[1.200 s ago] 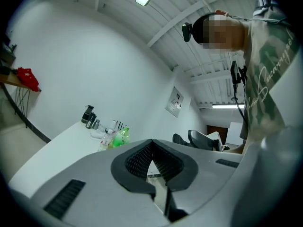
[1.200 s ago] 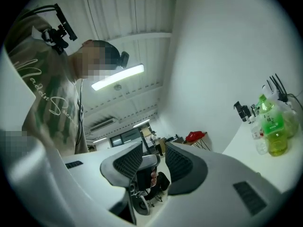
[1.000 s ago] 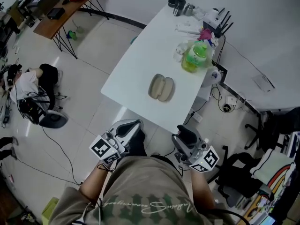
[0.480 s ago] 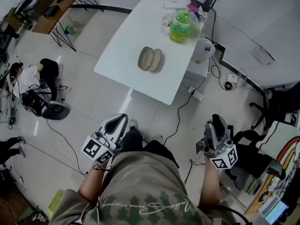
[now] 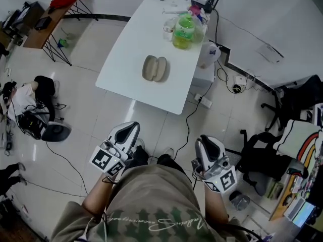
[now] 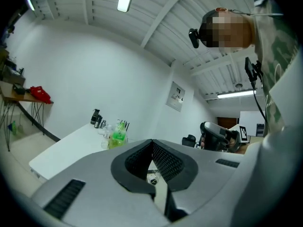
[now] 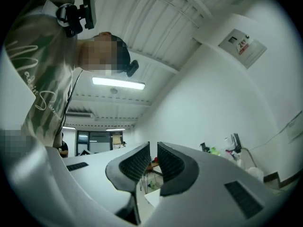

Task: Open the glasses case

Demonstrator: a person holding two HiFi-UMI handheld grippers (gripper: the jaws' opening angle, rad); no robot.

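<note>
- The left gripper [image 5: 130, 130] is held over the floor, short of the near edge of the white table [image 5: 128, 64]. Its jaws are seen pressed together, with nothing between them.
- The glasses case [image 5: 155, 68] is found near the middle of the table, ahead of both grippers and well apart from them. It is shown as two oval lobes side by side, their long axis running away from the person. An already opened shell is suggested, though this cannot be settled, and nothing can be made out inside.
- The left gripper is judged the nearer of the two.
- A green bottle [image 5: 183, 32] and a clear cup [image 5: 168, 30] are set together at the table's far end. Their contents cannot be told.
- The right gripper [image 5: 206, 144] is held to the right of the case's line. Its jaws are closing, a thin gap is left, and nothing is between them.
</note>
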